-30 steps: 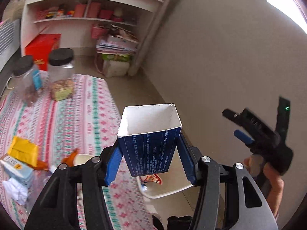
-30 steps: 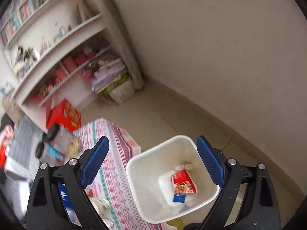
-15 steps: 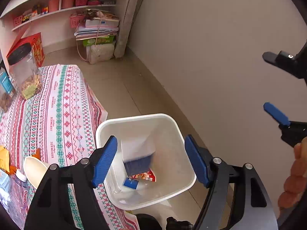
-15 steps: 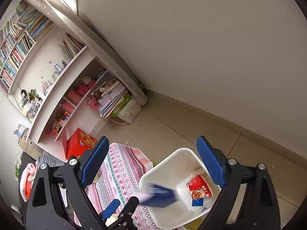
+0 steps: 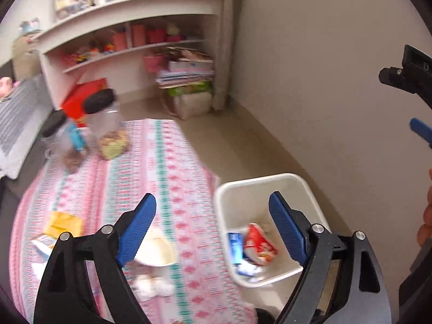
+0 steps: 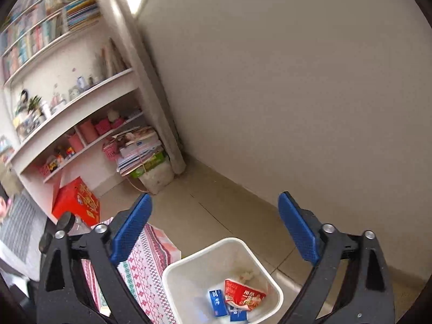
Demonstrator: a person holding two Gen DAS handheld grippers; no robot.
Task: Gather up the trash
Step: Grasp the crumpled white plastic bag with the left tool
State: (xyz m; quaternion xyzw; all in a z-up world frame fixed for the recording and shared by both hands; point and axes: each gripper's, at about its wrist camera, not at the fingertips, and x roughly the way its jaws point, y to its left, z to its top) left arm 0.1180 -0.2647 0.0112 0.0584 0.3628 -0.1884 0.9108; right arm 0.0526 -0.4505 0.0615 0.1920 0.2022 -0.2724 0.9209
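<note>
Dropped from the left gripper [image 5: 213, 226] a second ago, the dark blue open-topped carton [image 6: 217, 299] now lies in the white square plastic bin [image 6: 189, 267] beside the counter [image 5: 167, 162]. Both the left and right gripper [image 6: 214, 226] are opening, nothing between them.

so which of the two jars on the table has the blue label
The nearer, left jar, with brown contents; the other jar behind it holds yellowish snacks and shows no label.
</note>
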